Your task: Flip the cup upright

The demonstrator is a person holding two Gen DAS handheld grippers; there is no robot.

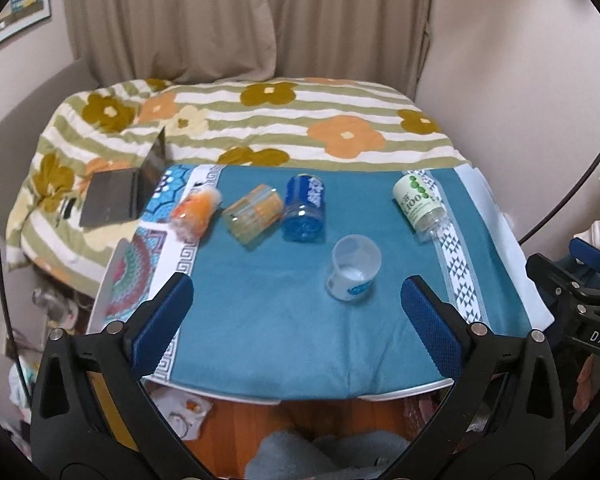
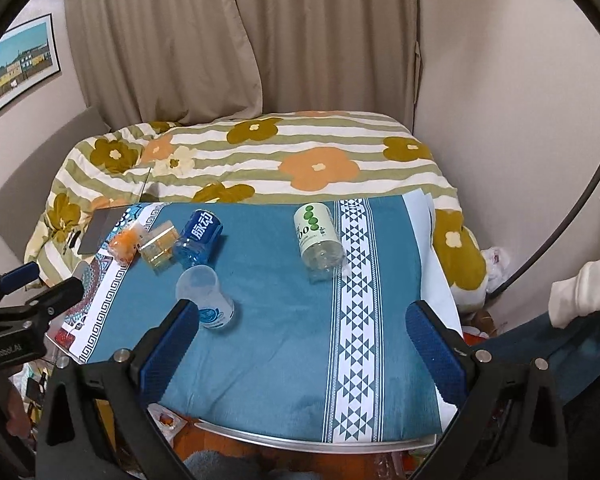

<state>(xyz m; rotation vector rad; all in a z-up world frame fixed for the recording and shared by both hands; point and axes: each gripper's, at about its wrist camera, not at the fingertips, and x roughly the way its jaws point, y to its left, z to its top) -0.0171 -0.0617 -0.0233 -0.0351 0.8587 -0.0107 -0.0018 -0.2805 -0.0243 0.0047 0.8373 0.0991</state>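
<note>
Both tools, left tool [image 1: 296, 300] and right tool [image 2: 302, 328], hang spread wide above the tabletop [image 2: 276, 344]; the clear cup [image 1: 353, 268] stands upright between them.

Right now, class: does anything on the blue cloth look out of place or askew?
Four bottles lie tipped on their sides: orange bottle, amber bottle, blue bottle and green-labelled bottle. The clear cup stands upright, mouth up. Both grippers, left gripper and right gripper, are open, holding nothing.
</note>
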